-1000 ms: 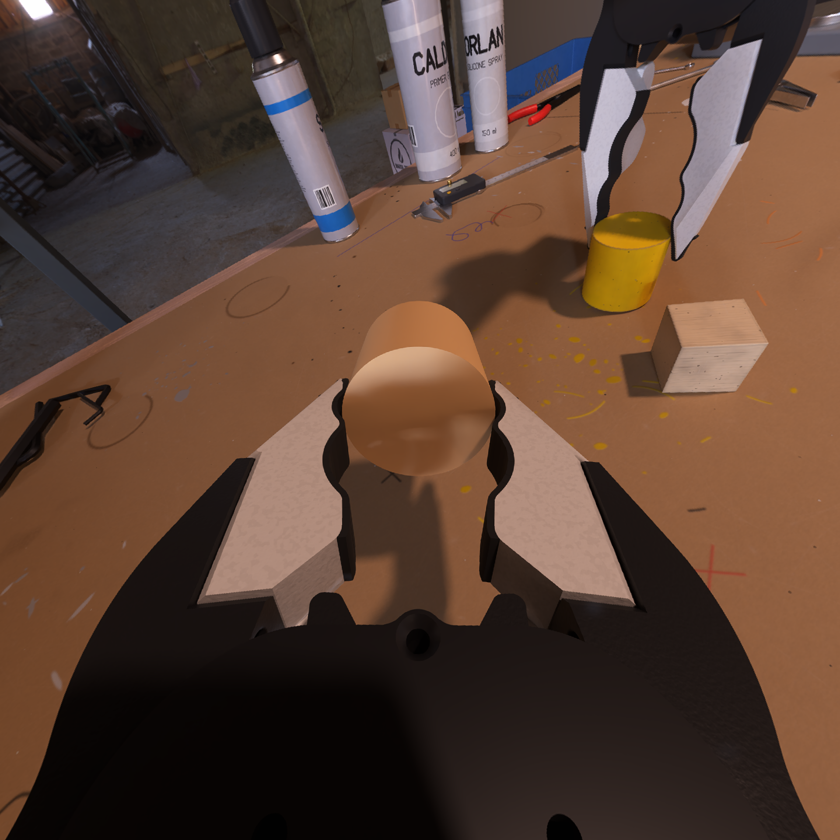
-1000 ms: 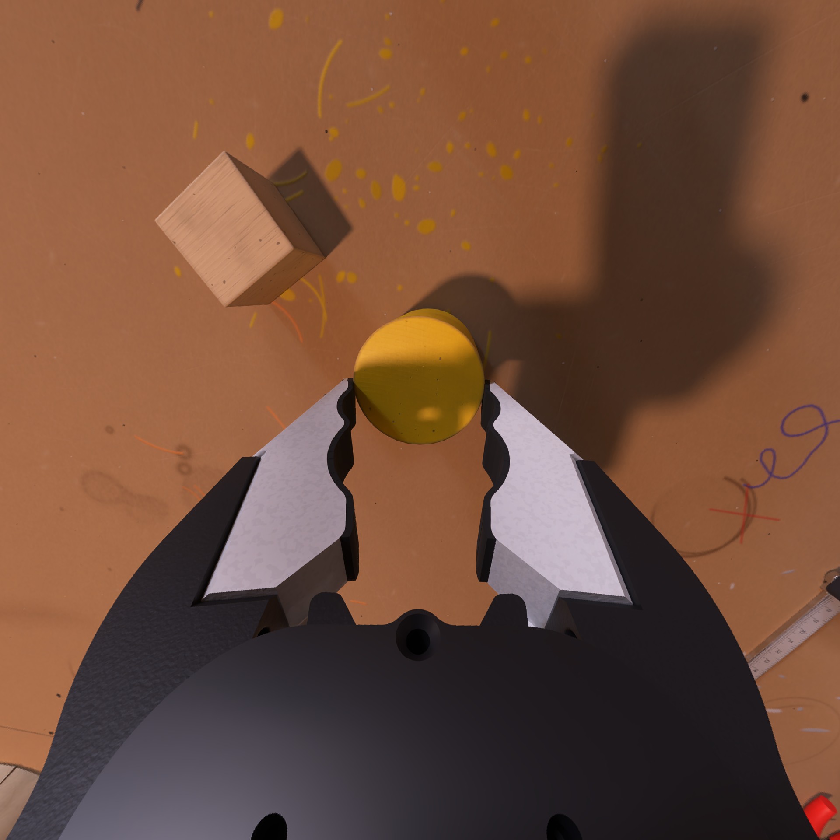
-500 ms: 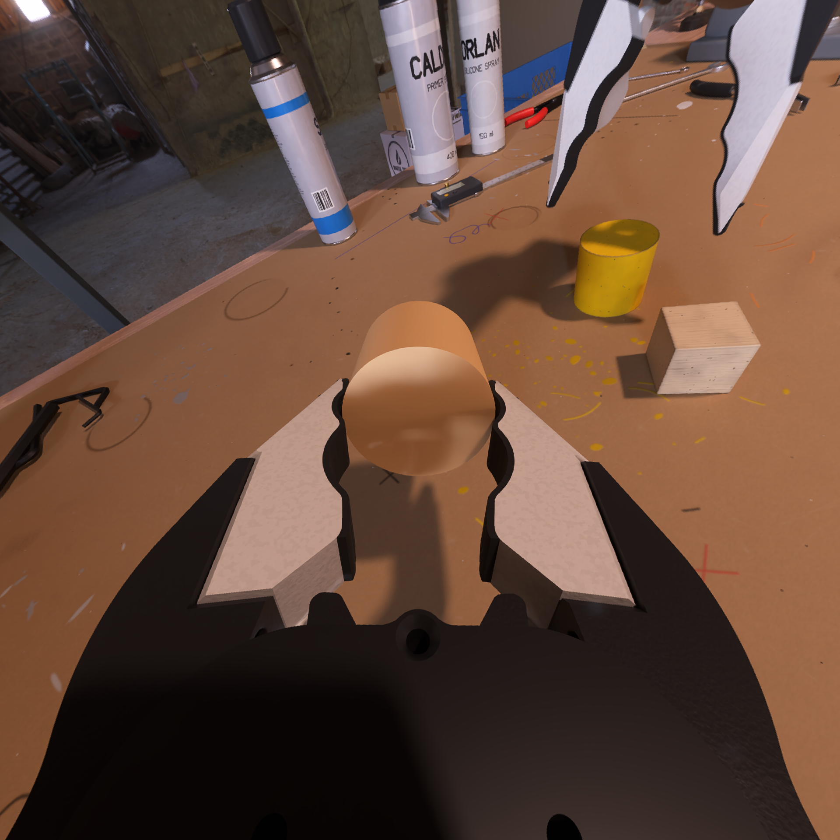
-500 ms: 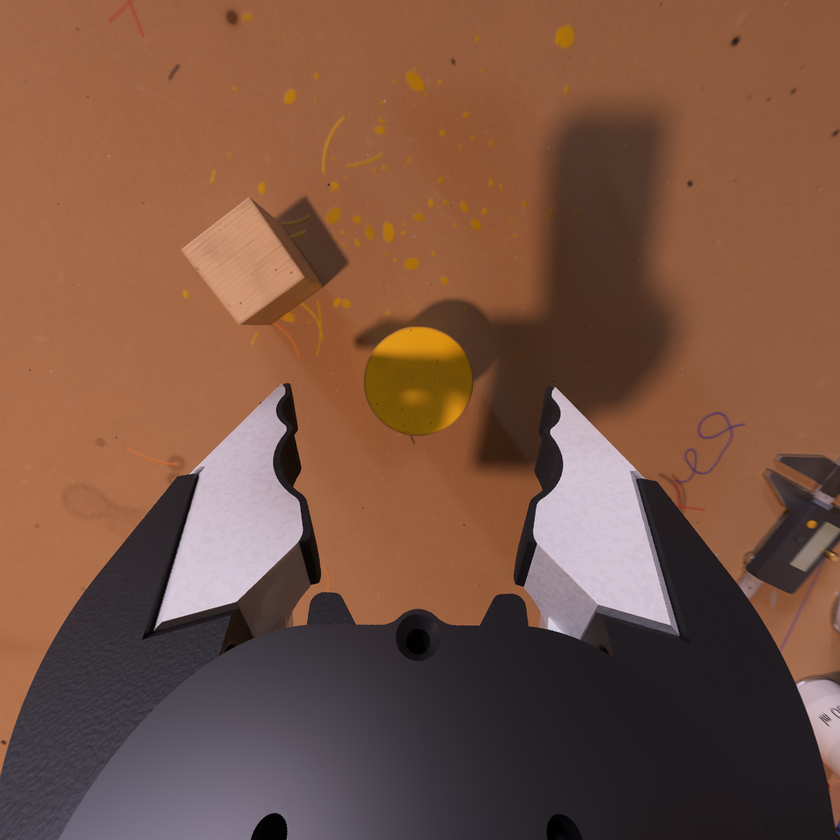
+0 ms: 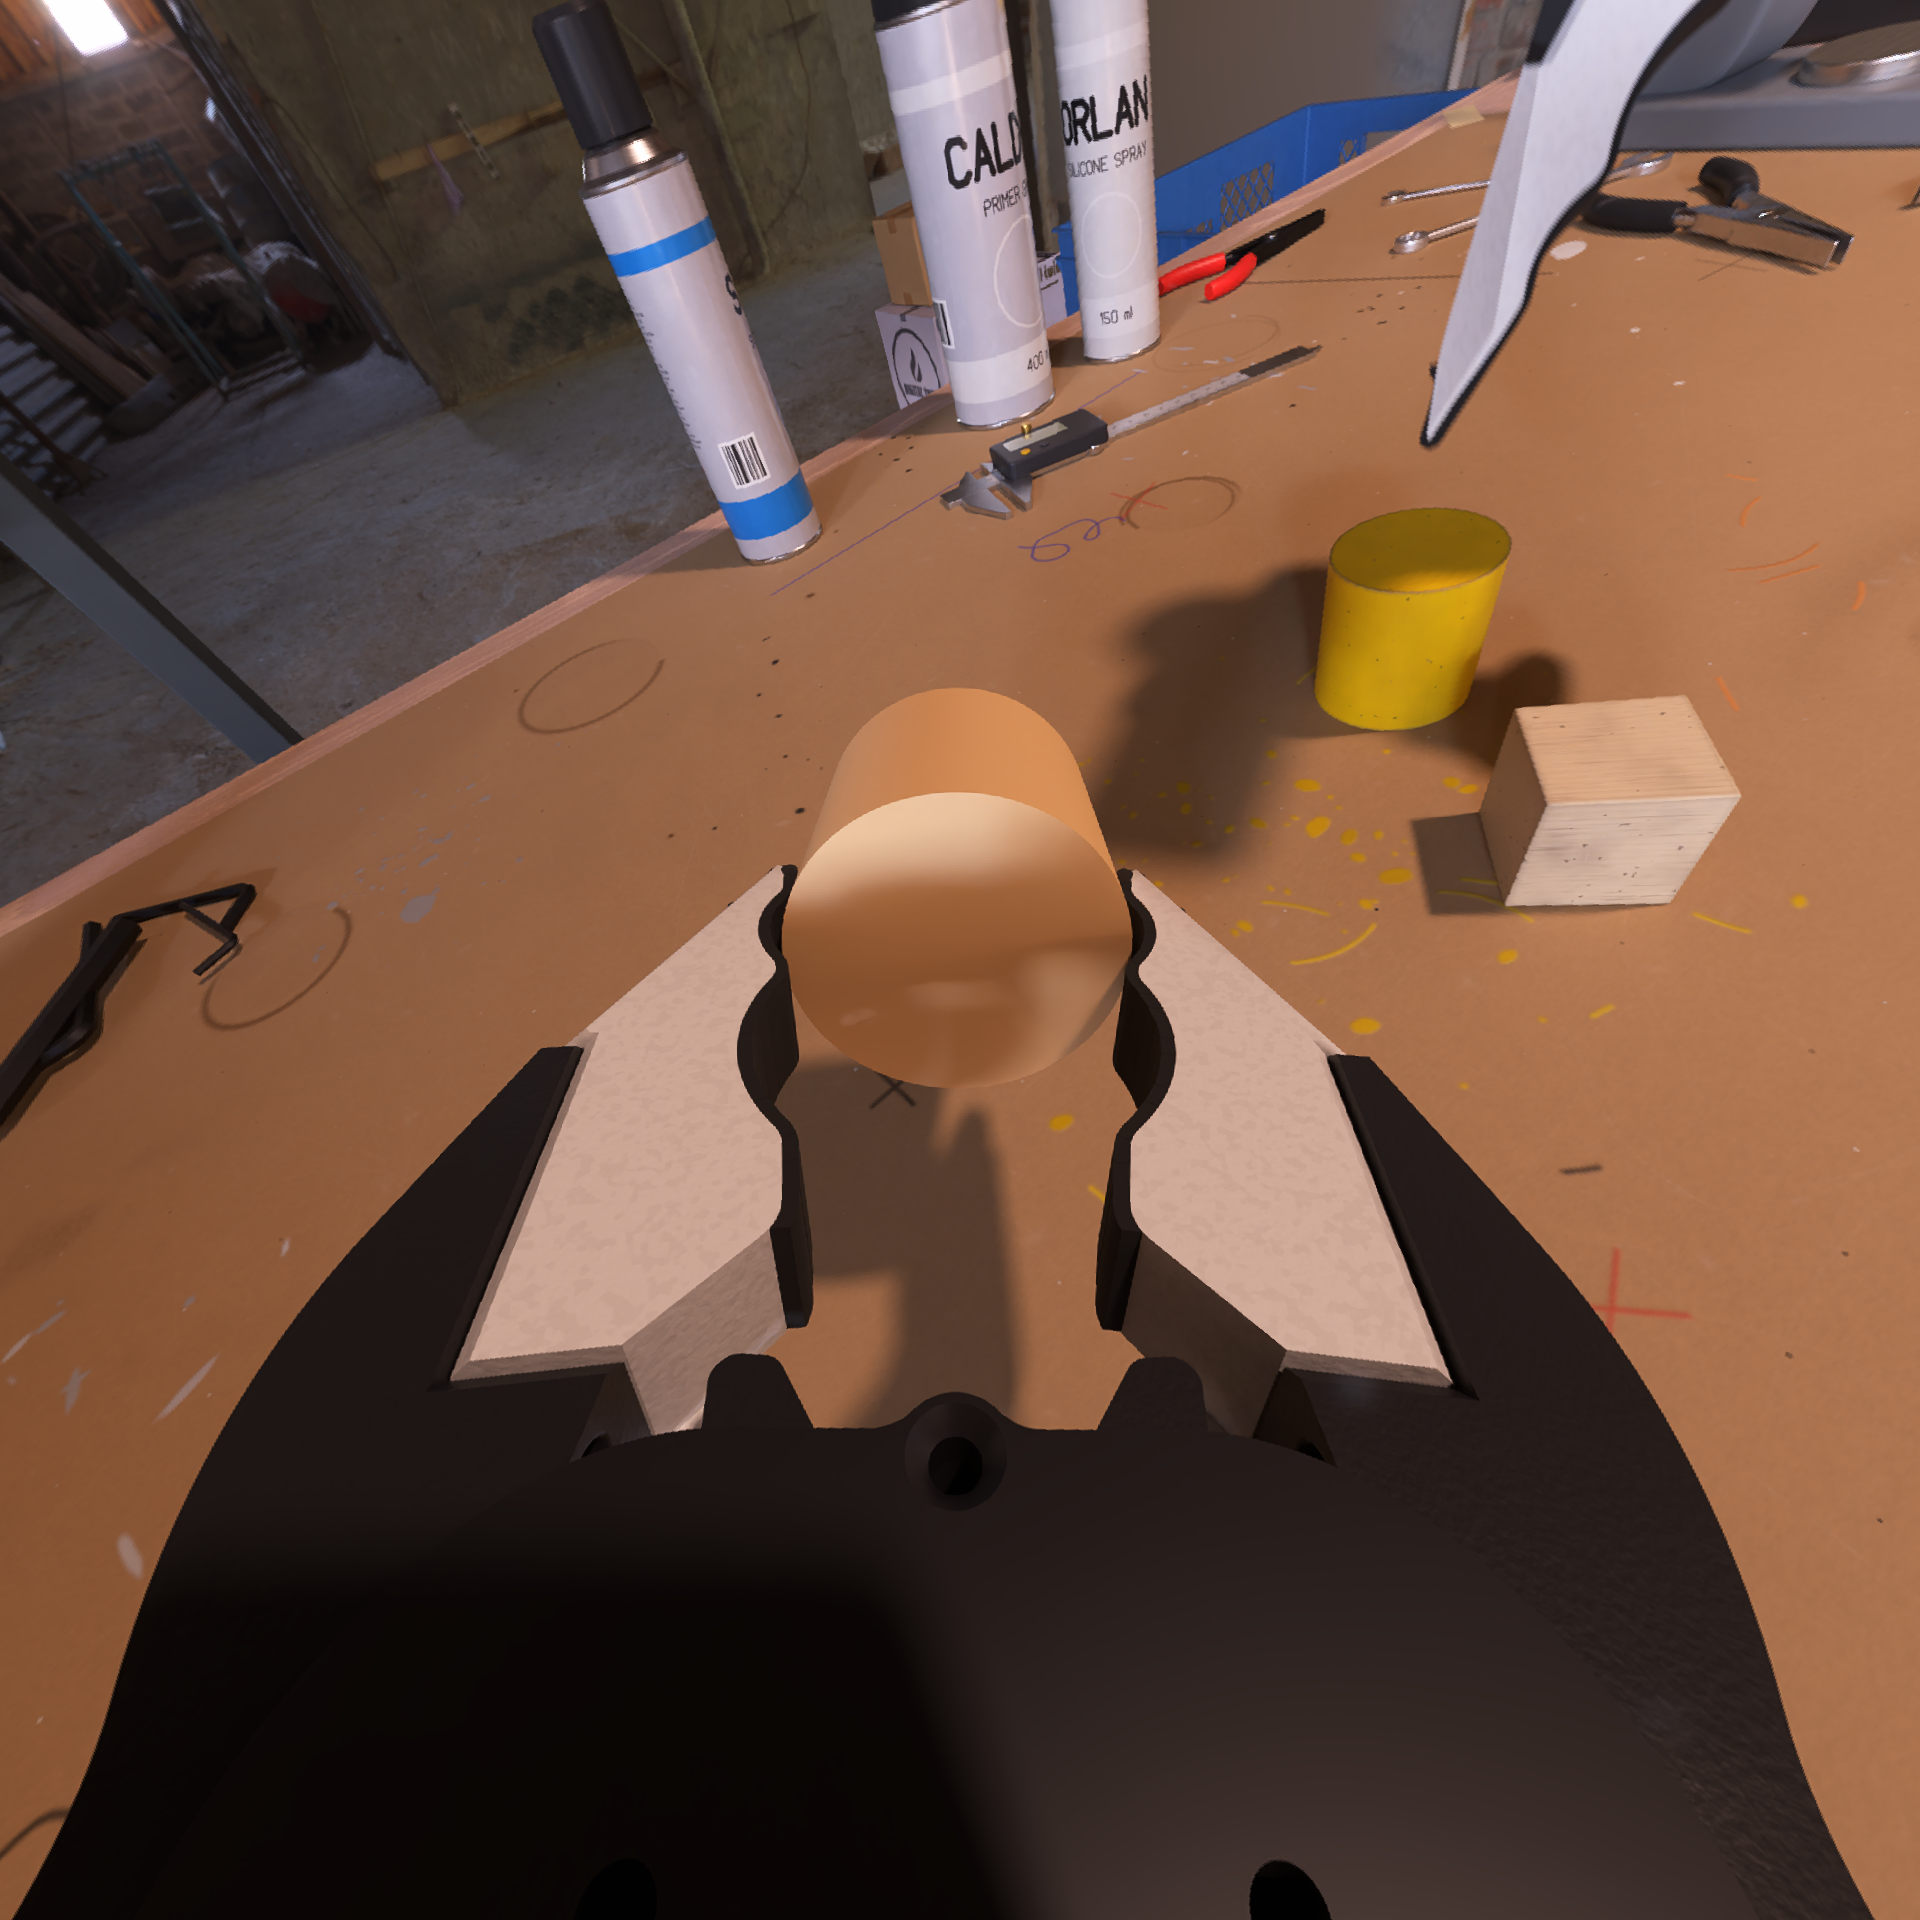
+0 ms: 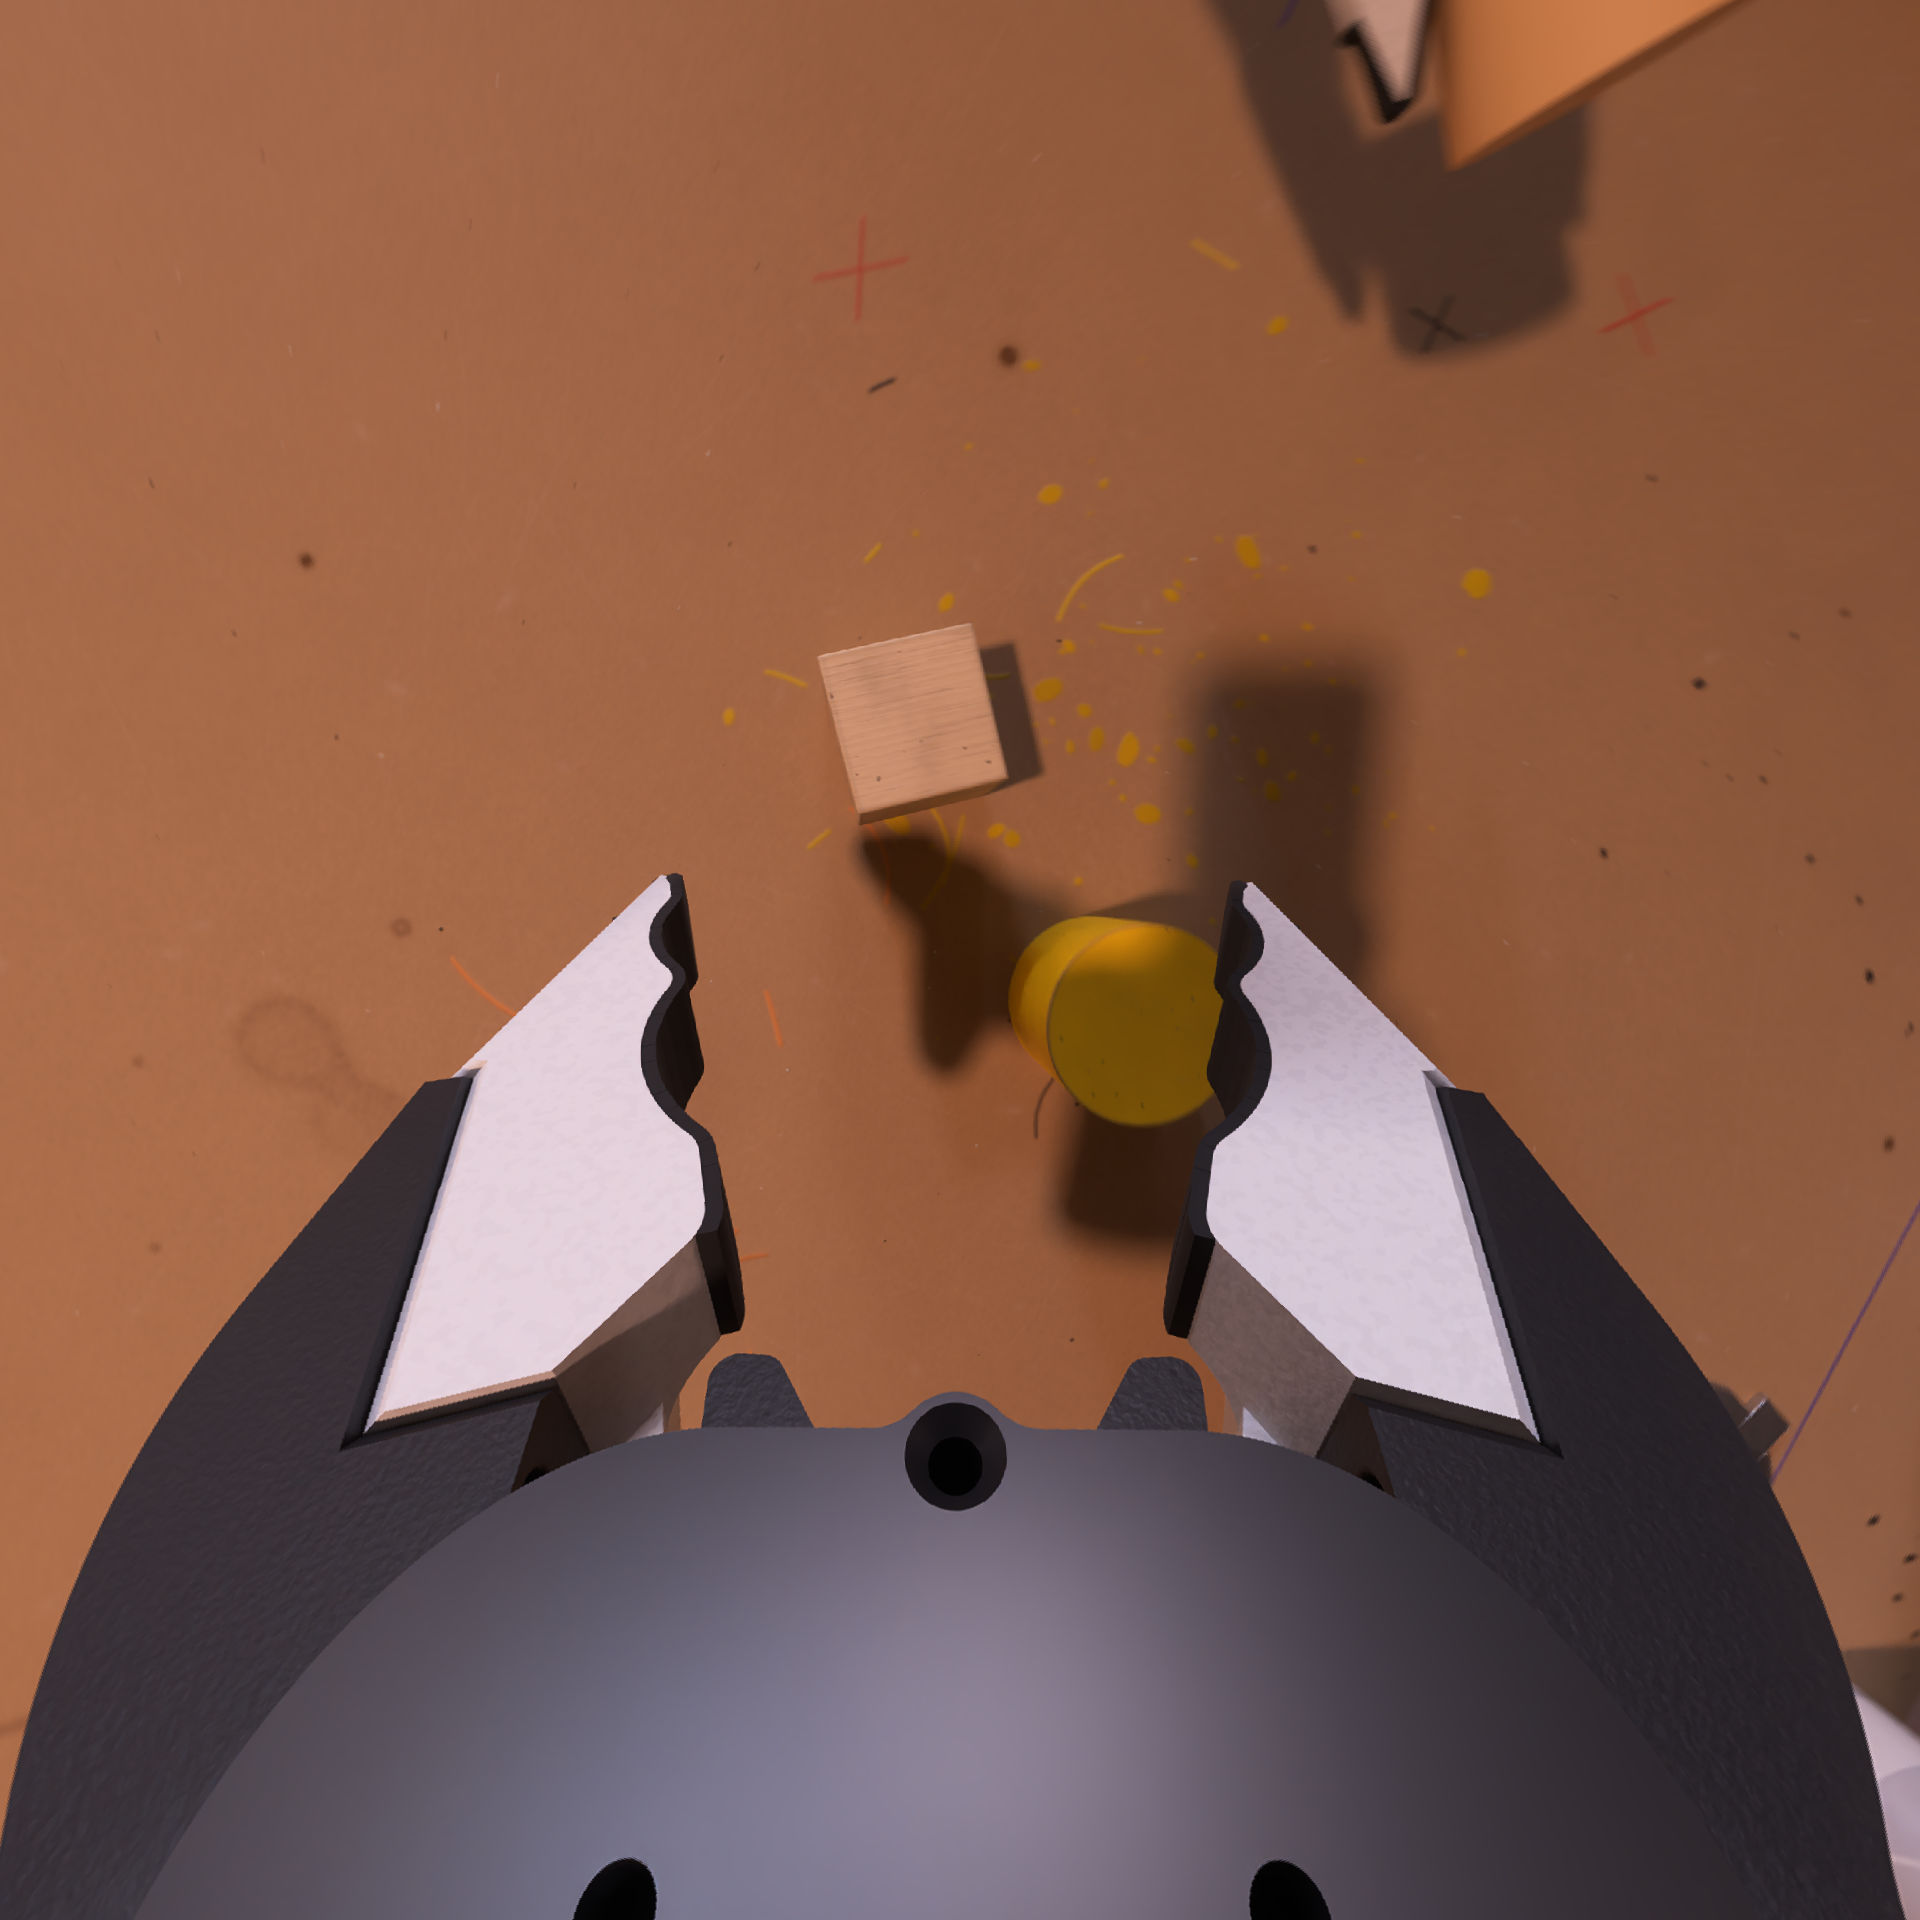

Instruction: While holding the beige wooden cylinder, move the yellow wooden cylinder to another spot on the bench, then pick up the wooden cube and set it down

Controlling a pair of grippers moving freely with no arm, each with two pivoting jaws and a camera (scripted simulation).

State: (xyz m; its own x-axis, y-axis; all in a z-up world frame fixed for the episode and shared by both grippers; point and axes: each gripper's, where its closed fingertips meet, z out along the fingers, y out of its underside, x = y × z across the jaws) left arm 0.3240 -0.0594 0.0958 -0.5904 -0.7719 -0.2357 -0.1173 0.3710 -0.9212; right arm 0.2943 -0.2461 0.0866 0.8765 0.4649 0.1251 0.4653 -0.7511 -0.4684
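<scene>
The left gripper (image 5: 954, 961) clamps its jaws on the beige cylinder (image 5: 954, 935), held clear above the table (image 5: 520, 1039) mid-width, while the right gripper (image 6: 956, 987) hangs with jaws spread over the yellow cylinder (image 5: 1408, 618) and wooden cube (image 5: 1605, 800) toward the far edge, free for the cube.

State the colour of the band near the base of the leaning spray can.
Blue, on the spray can, whose body is white; it shows best in the left wrist view.

Three spray cans (image 5: 696, 312), digital caliper (image 5: 1081, 436), red-handled pliers (image 5: 1226, 265), blue crate (image 5: 1278, 166)
</scene>
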